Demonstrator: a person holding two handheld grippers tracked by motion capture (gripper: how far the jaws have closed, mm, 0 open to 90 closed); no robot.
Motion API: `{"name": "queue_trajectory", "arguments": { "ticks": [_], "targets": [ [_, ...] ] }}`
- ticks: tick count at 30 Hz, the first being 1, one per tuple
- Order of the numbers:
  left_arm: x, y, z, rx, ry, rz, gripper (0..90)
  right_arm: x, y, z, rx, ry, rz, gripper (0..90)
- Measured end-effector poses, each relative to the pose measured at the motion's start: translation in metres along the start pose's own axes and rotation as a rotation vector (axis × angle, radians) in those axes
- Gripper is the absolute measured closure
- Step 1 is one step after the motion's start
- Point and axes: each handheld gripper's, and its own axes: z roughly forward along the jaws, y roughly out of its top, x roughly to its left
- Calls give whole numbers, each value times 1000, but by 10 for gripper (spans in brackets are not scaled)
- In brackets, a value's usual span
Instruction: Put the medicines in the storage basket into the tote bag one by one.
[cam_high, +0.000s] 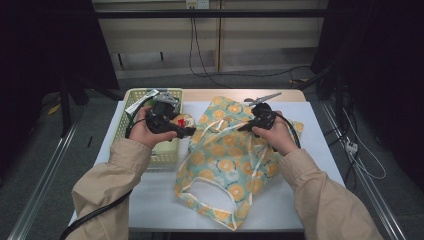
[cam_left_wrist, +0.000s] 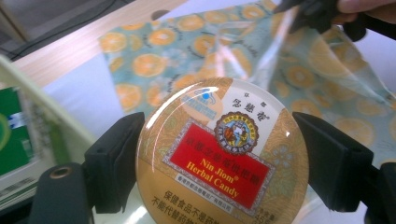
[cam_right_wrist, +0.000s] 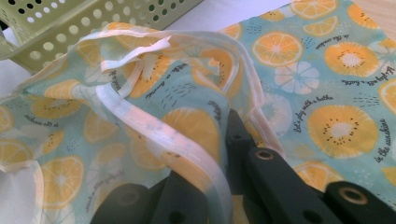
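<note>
Beside the basket (cam_high: 150, 127), left tool (cam_high: 186, 125) grips candy tin (cam_left_wrist: 222, 154), lifted clear; right tool (cam_high: 248, 125) clenched on bag (cam_high: 225, 160) rim, holding it open. Tin not yet inside.

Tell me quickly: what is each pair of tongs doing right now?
Left tongs: closed on the round candy tin.
Right tongs: shut on the orange-print bag fabric.

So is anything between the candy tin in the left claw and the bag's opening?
Nothing visible. The candy tin sits clamped in the left claw, beside the bag, whose edge the right claw pinches and lifts, keeping the mouth open.
</note>
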Motion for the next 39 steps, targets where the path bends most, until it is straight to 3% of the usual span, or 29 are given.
{"name": "queue_trajectory", "arguments": {
  "ticks": [20,27,28,29,31,39],
  "targets": [
    [-39,-2,30,22,-97,73,205,4,-1,5,4,18,-4,888],
    [-54,-8,48,39,-142,97,205,6,0,7,0,26,-5,887],
    [-57,-9,51,34,-151,91,205,6,0,7,0,26,-5,887],
    [-59,-9,54,45,-132,96,205,6,0,7,-1,25,-4,887],
    [-61,-11,60,38,-162,96,204,6,0,7,-1,21,-3,887],
    [-68,-19,84,63,-178,93,205,5,0,5,-7,29,0,887]
  ]
}}
